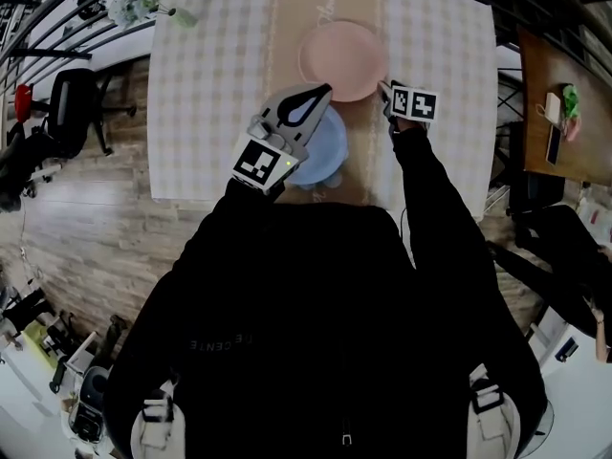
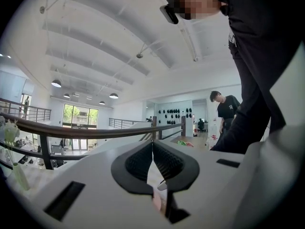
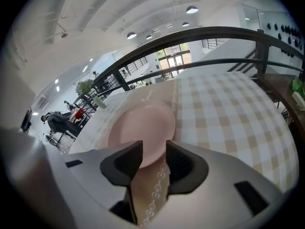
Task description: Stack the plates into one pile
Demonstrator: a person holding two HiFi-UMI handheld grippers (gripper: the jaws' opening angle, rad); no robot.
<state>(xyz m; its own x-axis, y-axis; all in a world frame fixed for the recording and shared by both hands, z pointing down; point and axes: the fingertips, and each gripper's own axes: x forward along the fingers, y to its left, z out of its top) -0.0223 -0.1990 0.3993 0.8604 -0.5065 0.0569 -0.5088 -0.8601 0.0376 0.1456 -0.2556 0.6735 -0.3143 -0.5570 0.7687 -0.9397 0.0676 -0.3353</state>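
pink plate (image 3: pixel 143 125) rim between right fingers (image 3: pixel 187 166) (apart)

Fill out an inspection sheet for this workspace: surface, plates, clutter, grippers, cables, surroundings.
Surface: table under a checked cloth, with a tan runner down the middle.
Job's things: pink plate on the runner; blue plate nearer the person, partly under the left gripper; not stacked yet.
Clutter: flower vase at a far corner.
Grippers: left has jaws together, nothing between them; right gripper has jaws apart at the pink plate's near rim.
Cables: nothing seen.
Surroundings: railing, chair, side table, wood floor.
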